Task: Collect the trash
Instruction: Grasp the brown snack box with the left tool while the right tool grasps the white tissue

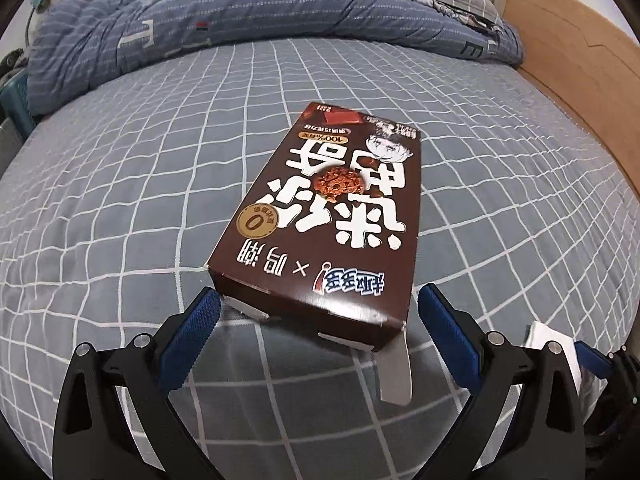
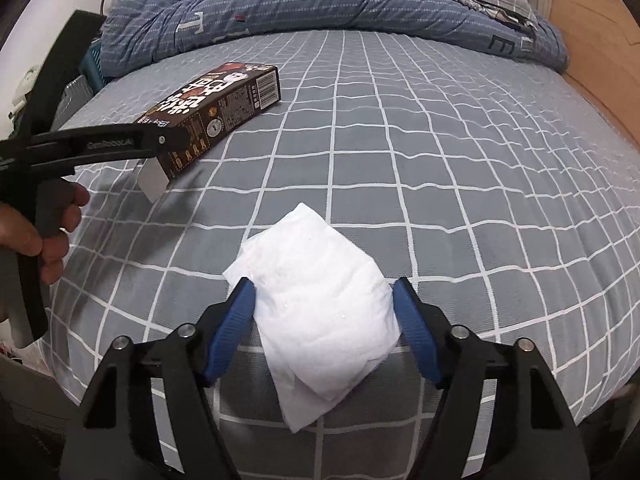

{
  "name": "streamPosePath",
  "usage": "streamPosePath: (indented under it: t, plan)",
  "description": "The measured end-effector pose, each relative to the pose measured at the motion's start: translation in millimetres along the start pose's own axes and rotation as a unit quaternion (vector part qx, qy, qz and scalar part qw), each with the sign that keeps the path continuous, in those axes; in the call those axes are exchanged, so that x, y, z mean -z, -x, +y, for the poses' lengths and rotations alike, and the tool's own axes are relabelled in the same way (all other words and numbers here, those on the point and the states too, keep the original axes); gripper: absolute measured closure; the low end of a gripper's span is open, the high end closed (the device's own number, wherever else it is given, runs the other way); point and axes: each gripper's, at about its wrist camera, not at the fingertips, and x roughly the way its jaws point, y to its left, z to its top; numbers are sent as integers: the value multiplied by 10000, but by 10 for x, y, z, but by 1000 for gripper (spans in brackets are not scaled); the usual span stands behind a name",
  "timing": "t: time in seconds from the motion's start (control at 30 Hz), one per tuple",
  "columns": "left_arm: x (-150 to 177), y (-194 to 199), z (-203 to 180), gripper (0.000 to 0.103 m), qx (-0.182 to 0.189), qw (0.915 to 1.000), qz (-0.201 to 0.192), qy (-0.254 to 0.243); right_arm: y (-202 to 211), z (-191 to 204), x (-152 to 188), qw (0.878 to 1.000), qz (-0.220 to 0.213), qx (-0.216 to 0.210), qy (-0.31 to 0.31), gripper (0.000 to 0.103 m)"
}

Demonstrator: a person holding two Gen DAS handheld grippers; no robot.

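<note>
Both my tongs straddle their trash on the bed, nothing squeezed yet.

My right gripper point(image 2: 324, 300) brackets the white tissue point(image 2: 320, 304), its long axis running toward 11 o'clock; pads near its edges, not visibly pressing. My left gripper point(image 1: 318, 304) stands spread at the brown snack box point(image 1: 320, 220), which stretches to 12 o'clock (flaps hanging loose). Count: one tissue, one box, on the checked sheet point(image 2: 460, 160).
</note>
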Motion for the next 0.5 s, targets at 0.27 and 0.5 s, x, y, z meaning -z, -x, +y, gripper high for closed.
streamPosePath:
  t: [0.27, 0.5]
  plan:
    - [-11, -66, 29, 14, 46, 10000, -28, 39, -12, 58, -4, 9998, 36, -108, 150, 76]
    - [12, -54, 20, 15, 19, 10000, -89, 33, 0, 59, 1, 9996, 53, -230, 129, 91]
